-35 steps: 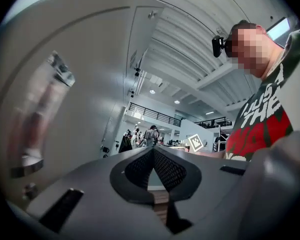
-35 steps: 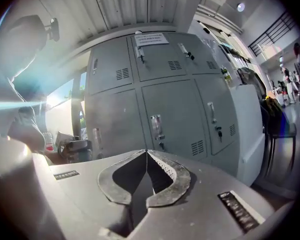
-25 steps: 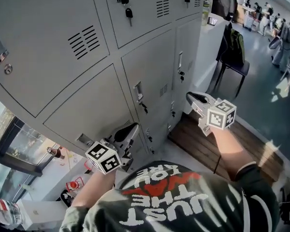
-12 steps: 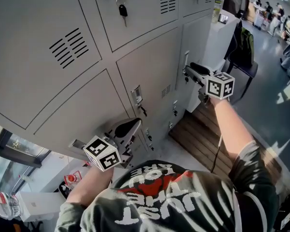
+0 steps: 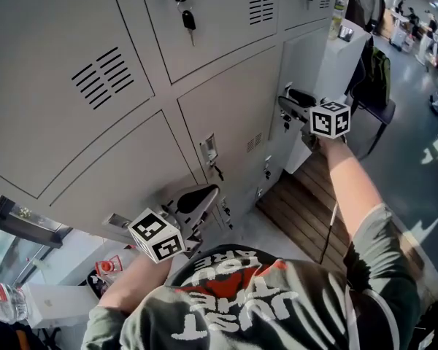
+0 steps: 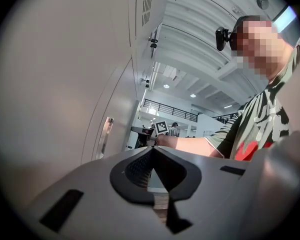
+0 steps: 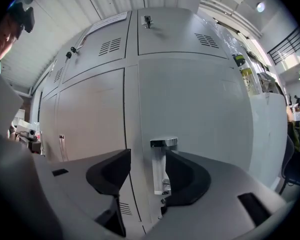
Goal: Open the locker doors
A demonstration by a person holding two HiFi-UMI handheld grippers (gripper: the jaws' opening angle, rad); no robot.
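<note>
A wall of grey locker doors [image 5: 219, 115] fills the head view. My right gripper [image 5: 286, 102] is held out level at the right-hand column's door [image 7: 200, 114]. Its jaws have just been opening and stand open. That door's upright chrome handle [image 7: 162, 166] is between them, close to the right pad, and neither pad presses on it. My left gripper [image 5: 203, 193] hangs lower, in front of the lower doors. Its jaws are shut with nothing in them [image 6: 151, 159]. Another door's chrome handle [image 6: 105, 135] shows beside it to the left.
Keys [image 5: 189, 20] hang in the upper locks. A white cabinet [image 5: 336, 57] with a bottle [image 5: 342, 4] stands right of the lockers. Beside it are a dark chair with a bag [image 5: 372, 75] and a wooden platform [image 5: 306, 210]. People stand at the far right.
My right gripper has travelled from out in the room to the right-hand door's handle, and its jaws have gone from shut to open. The left gripper has barely shifted.
</note>
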